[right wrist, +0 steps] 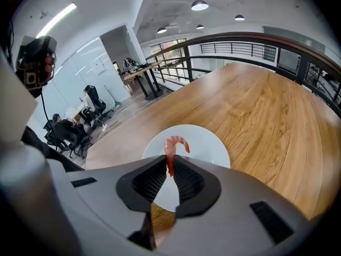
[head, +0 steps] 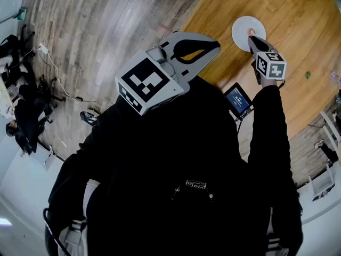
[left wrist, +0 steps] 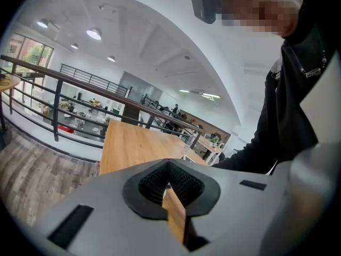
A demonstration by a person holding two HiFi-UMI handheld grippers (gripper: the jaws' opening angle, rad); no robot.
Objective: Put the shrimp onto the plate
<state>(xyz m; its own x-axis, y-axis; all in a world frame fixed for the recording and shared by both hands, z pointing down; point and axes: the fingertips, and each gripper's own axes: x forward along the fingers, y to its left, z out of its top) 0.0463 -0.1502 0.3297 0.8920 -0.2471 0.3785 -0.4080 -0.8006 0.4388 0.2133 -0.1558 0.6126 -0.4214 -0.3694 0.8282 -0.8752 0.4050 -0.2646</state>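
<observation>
The white plate [right wrist: 210,145] sits on the wooden bench [right wrist: 266,111]. Over the plate, the right gripper [right wrist: 170,170] has its jaws clenched on the pink shrimp [right wrist: 171,149]. The shrimp's body stands lengthwise out of the jaw tips, its curled end hooking right. The left gripper [left wrist: 168,186], well away from the plate, has its jaws closed together.

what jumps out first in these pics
A pink shrimp is pinched in the right hand-held gripper, over a white plate on the wooden table. In the head view, the left hand-held gripper looms large near the middle, jaws together and empty.
</observation>
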